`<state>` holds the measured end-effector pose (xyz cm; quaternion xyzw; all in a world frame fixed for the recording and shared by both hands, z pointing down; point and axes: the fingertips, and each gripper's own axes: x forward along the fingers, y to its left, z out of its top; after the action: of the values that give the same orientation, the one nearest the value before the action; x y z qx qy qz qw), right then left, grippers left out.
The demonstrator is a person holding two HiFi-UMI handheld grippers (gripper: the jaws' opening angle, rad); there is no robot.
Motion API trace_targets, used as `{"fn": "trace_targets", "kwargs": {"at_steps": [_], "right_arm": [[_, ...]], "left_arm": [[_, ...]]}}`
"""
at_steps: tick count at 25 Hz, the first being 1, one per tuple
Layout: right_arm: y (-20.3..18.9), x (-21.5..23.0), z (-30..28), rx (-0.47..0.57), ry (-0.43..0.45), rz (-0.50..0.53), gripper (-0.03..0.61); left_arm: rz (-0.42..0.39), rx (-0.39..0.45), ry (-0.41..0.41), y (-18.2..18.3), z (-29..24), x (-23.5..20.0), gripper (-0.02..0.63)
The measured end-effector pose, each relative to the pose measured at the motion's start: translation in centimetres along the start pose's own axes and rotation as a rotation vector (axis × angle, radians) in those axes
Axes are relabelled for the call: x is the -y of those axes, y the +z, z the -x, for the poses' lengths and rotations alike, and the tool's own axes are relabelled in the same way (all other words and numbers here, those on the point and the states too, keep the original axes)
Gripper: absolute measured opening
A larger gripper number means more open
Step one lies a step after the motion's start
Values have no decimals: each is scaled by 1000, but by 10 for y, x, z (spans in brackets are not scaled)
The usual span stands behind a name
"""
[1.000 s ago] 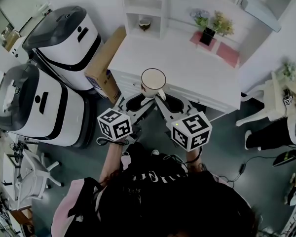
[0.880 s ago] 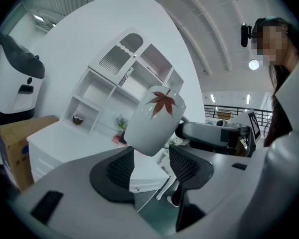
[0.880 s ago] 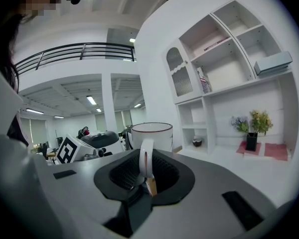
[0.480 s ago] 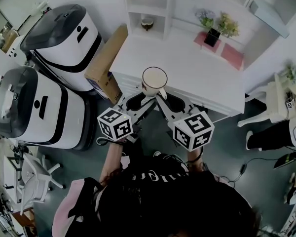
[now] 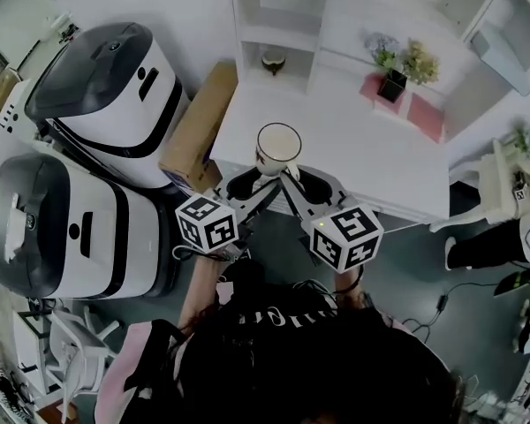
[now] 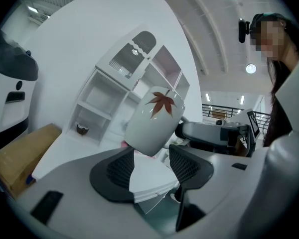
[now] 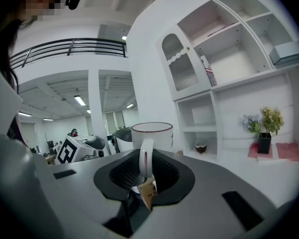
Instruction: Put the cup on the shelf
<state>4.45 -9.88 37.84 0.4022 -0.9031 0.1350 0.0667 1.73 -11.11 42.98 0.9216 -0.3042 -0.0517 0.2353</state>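
A white cup with a dark rim and a red leaf print is held upright over the front edge of a white desk. My right gripper is shut on the cup's handle. My left gripper is open, and the cup's base sits just above and between its fingertips; I cannot tell whether they touch. The white shelf unit stands at the back of the desk, its cubbies ahead of the cup.
A small brown bowl sits in the lowest left cubby. A potted plant and pink mats are on the desk's right. A cardboard box and two big white machines stand left. A white chair is at the right.
Both grippers have kept their places on the cup. The cup and I have edged a little nearer the desk and shelf.
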Motion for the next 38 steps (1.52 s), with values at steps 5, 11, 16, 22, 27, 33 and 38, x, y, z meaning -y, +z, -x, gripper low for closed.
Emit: {"fn": "trace_targets", "kwargs": {"at_steps": [5,11,16,22,27,33,38], "right_arm": [[12,-3,-56,-4,-35,-13,86],[16,-8,-108,-8,-80,-25,87],[16,-9,-137,-22,-114,-26,87],[18,1,-152,-38,-135,-33,86],[20,12,-164,-47,-137,-41,86],[35,38,-186,-7,-119,-77,87],[58,71,-204,33,-115,-98,86]], "left_arm": [[2,-15,-34,25,7,-51,227],[14,-36,-75,42,16,-99,227],[31,-56,-105,49,19,-126,227],[50,-64,-121,53,11,-142,227],[69,-67,-120,56,2,-154,227],[50,-55,-107,74,-21,-176,227],[27,-27,-109,97,-52,-194,227]]}}
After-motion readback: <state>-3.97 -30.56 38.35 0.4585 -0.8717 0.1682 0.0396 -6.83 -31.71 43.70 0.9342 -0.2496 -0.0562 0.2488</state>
